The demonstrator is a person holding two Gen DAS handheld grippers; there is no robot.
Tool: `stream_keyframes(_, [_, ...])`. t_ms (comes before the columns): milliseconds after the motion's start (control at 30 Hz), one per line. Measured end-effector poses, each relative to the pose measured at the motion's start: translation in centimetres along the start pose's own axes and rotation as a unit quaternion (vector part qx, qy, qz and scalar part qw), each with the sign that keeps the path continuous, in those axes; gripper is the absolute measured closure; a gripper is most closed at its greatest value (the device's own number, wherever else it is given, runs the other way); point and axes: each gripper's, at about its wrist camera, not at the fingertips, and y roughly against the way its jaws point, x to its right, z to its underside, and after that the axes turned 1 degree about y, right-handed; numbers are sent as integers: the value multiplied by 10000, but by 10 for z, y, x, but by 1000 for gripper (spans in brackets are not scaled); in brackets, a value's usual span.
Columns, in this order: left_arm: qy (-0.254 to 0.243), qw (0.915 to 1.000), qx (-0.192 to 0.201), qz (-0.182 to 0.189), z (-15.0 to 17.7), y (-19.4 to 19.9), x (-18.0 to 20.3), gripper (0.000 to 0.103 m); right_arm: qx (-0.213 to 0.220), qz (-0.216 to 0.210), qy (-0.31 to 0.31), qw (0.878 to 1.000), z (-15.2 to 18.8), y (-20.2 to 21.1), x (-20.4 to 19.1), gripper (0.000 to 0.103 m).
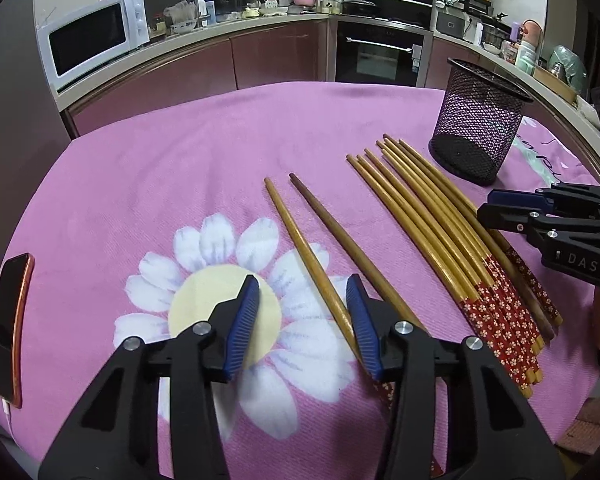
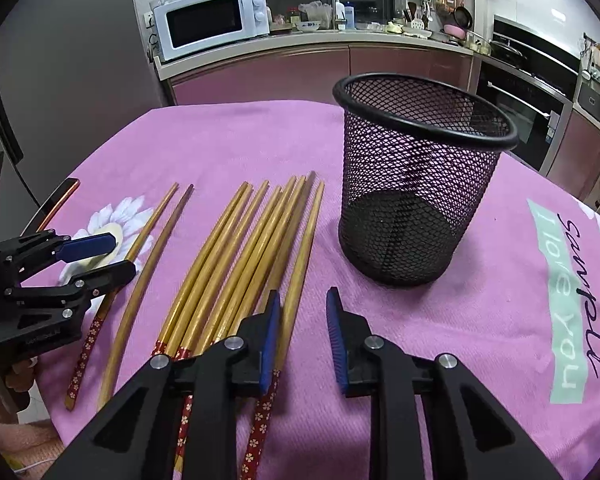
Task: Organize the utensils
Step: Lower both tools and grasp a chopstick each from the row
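Several wooden chopsticks with red flowered handles lie in a bundle (image 1: 440,220) (image 2: 236,256) on the pink cloth. Two more chopsticks (image 1: 308,256) (image 2: 148,264) lie apart to its left. A black mesh cup (image 1: 476,120) (image 2: 412,176) stands upright and empty beyond the bundle. My left gripper (image 1: 302,292) (image 2: 104,256) is open and empty, low over the two separate chopsticks, with one chopstick just inside its right finger. My right gripper (image 2: 303,304) (image 1: 488,204) is open and empty, over the right edge of the bundle, in front of the cup.
A phone (image 1: 8,328) with an orange case lies at the cloth's left edge. The pink cloth (image 1: 160,168) carries a daisy print and a green label (image 2: 560,300). Kitchen counters with a microwave (image 1: 96,36) and an oven (image 1: 380,56) stand behind the table.
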Motion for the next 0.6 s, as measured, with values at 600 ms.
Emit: stream_keyframes(600, [217, 9997, -125, 47, -26, -19, 0, 88, -65, -55, -61, 9999, -14, -16, 0, 97])
